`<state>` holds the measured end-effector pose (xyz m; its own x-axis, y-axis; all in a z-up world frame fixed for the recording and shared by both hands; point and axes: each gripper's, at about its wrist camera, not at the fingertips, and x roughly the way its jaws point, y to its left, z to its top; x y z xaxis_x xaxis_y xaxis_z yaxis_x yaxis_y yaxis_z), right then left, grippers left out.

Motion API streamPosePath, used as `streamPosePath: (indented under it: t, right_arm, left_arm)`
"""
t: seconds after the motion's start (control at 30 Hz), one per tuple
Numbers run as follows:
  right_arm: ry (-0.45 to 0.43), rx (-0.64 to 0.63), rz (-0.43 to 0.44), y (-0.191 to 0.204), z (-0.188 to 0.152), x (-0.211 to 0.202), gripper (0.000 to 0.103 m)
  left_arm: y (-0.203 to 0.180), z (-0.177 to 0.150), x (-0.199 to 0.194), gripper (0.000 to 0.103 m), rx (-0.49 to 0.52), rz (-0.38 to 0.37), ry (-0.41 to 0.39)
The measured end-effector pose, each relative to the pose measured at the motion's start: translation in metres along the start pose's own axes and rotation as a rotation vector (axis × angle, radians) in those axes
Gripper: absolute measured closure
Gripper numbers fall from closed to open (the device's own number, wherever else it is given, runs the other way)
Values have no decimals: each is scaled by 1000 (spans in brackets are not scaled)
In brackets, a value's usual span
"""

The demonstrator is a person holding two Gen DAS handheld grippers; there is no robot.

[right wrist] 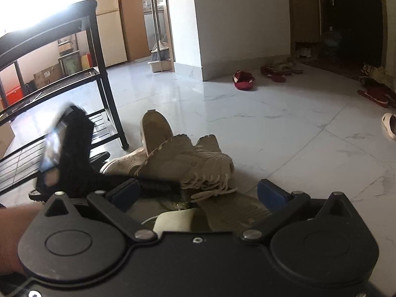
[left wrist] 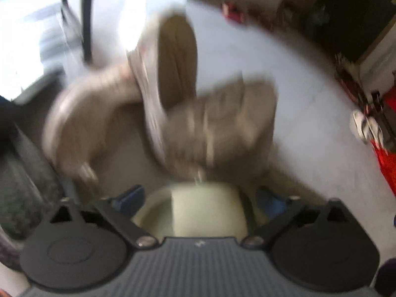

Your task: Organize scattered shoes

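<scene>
Our left tool (left wrist: 200, 198) is spread about as wide as it goes, blue pads out to either side, gripping nothing. That view is badly smeared, but right past the pads there's a pair of tan lace-up boots (left wrist: 173, 113) piled together on the floor (left wrist: 284, 79), one tipped so its sole (left wrist: 177, 59) faces us, the other slumped on its side next to it. A pale rounded thing sits just under the tool; can't tell what it is.

Our right tool (right wrist: 198, 194) is open wide too, with a flat olive piece and some laces lying between its pads, but the pads aren't pressing on anything. From here the same boots (right wrist: 178, 163) sit just beyond the fingertips, touching each other, loose laces trailing toward us. The left tool shows up here as a dark blurred shape at the left of the boots, a forearm (right wrist: 14, 237) along the bottom left.

Just past the boots stands a black metal shoe rack (right wrist: 74, 79), its near corner leg beside the upturned boot. Further out, well apart on the white marble floor, we've got red slippers (right wrist: 243, 80) by the wall corner, more red and tan shoes (right wrist: 279, 70) toward the dark doorway, and a beige clog (right wrist: 389, 126) at the right edge.
</scene>
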<state>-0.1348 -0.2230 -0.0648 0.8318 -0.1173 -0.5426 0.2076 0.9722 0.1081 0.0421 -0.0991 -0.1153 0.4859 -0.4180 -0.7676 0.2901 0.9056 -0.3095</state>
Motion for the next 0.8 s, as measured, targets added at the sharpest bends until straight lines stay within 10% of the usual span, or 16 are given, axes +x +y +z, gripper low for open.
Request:
streamPosePath:
  t: [0.33,0.6,0.8]
  right_arm:
    - [71,-10,22,6,-13,16,0]
    - [117,14,4,6,-17,17,0]
    - [185,26,15,11,-23,29,0]
  left_arm:
    - [36,38,49,1,-386,-234,114]
    - [24,52,93,1,-444,-262,191]
    - [20,30,76,10,-300,-234,175]
